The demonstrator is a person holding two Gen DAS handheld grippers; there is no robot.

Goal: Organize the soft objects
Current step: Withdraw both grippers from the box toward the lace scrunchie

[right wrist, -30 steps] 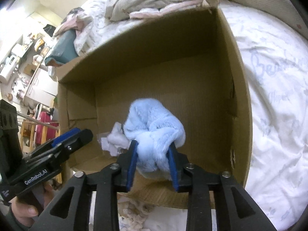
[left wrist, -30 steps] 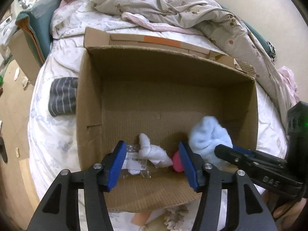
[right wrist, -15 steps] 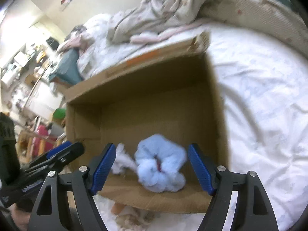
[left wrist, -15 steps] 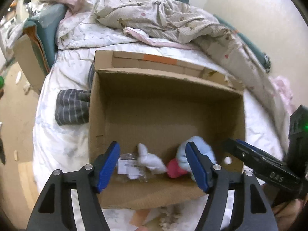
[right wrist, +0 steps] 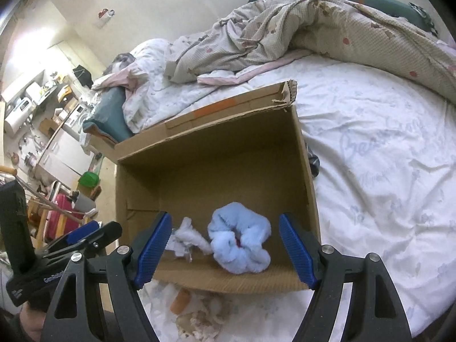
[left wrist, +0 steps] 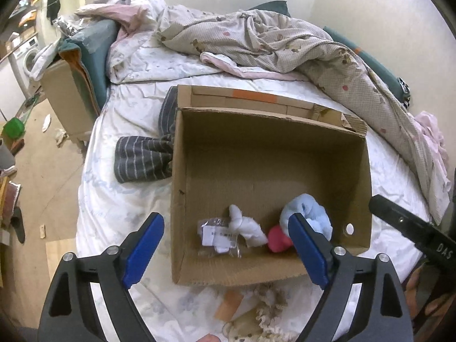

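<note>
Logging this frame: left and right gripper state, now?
Left gripper: open, holding nothing.
Right gripper: open, empty; blue fluffy item lies in box.

The left black claw with blue ribbed pads (left wrist: 226, 252) hangs spread wide, gripping nothing. The right black, blue-padded claw (right wrist: 225, 252) is likewise wide apart and bare. In each wrist view the other claw shows at the frame's edge.

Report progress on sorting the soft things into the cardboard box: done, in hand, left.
Done: the light blue fluffy piece, a white cloth, a pink item and a plastic packet lie in the cardboard box.
In hand: nothing; the left claw and right claw are both open and empty.
Left: the striped grey garment beside the box, and a frilly cream item in front of it.
</note>
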